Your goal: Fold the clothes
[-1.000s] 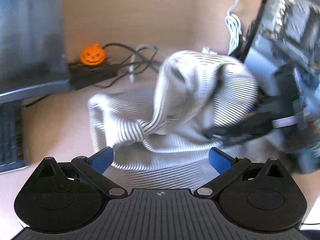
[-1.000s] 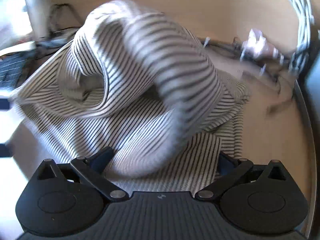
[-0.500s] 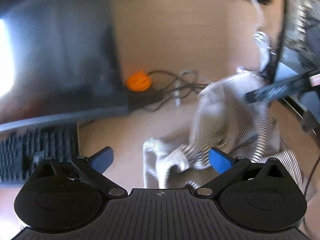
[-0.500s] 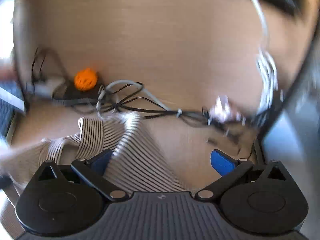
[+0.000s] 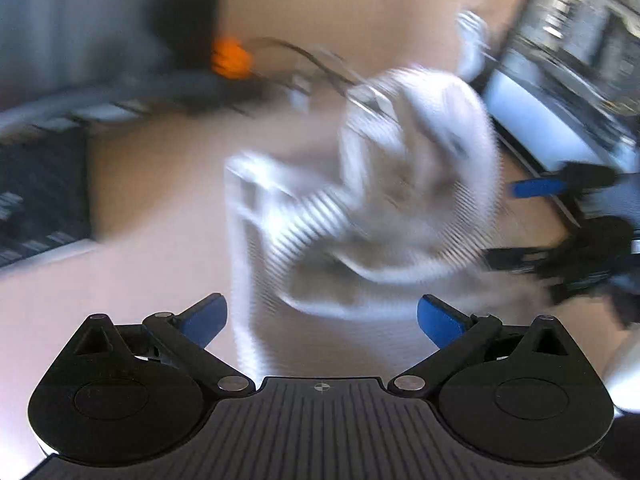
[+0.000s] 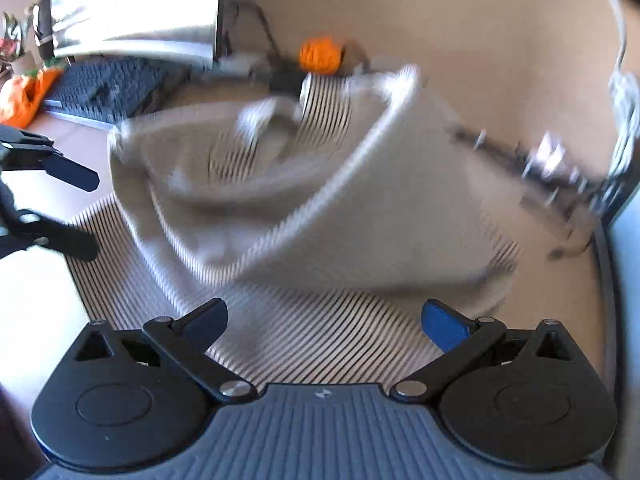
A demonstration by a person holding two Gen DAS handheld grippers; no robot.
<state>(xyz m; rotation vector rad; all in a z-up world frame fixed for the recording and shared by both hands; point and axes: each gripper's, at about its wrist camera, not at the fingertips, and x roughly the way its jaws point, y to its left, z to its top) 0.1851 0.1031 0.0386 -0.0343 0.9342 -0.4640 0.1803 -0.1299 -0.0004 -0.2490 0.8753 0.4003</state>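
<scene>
Lying bunched: striped shirt [image 6: 328, 216] on tabletop [image 5: 160, 264]
Left tongs [image 5: 320, 316]: spread wide, gripping nothing
Right tongs [image 6: 324, 320]: spread wide, gripping nothing

No lettering, label or number can be read anywhere.

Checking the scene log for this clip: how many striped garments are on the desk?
1. A single striped garment lies bunched on the desk, in front of both open grippers, the left gripper and right gripper. Motion blur could hide another piece beneath.
</scene>
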